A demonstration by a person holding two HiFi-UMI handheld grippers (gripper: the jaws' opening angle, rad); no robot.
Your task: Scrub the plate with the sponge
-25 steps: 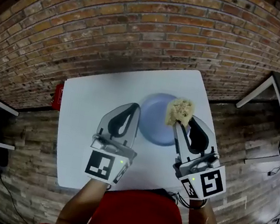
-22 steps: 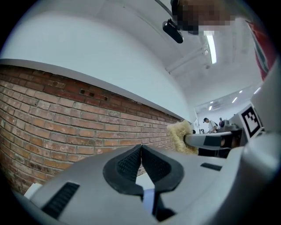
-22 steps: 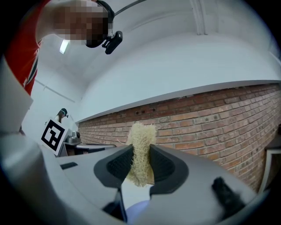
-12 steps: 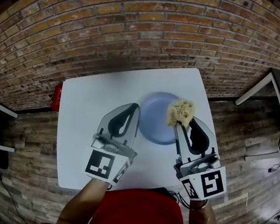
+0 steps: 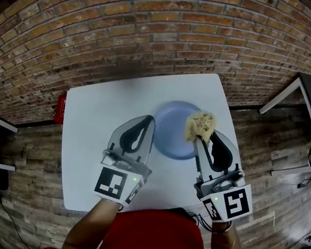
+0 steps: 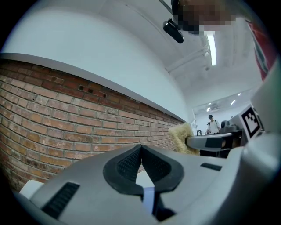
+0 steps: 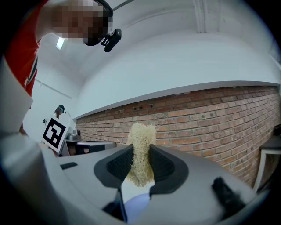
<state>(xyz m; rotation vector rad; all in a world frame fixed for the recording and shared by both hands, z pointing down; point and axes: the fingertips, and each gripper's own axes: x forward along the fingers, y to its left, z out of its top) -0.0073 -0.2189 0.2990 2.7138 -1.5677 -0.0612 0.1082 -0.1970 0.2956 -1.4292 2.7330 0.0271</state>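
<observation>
**Sponge gripped over plate; scrubbing contact not confirmed**

Head view: Noted the right gripper (image 5: 200, 138) clamped on the sponge (image 5: 200, 124) over the right part of the blue plate (image 5: 169, 130), on the white table (image 5: 94, 122). Could not tell whether sponge touches plate. Noted the left gripper (image 5: 147, 119) at the plate's left edge, roughly parallel to the right one, both pointing away from the body.

Left gripper view: Found the pads (image 6: 131, 162) pressed together with nothing between. Aimed level at the brick wall (image 6: 52, 123).

Right gripper view: Found the pads (image 7: 119, 166) biting the sponge's (image 7: 141, 147) middle, with a tuft above and an end hanging below. Aimed level, above the plate (image 7: 138, 204).

Handling, judged: Expect a light, soft, fibrous sponge that squashes in the grip, so keep a deep bite. Expect a stiff, smooth plate, liable to skate under scrubbing. Steady it at the rim.
</observation>
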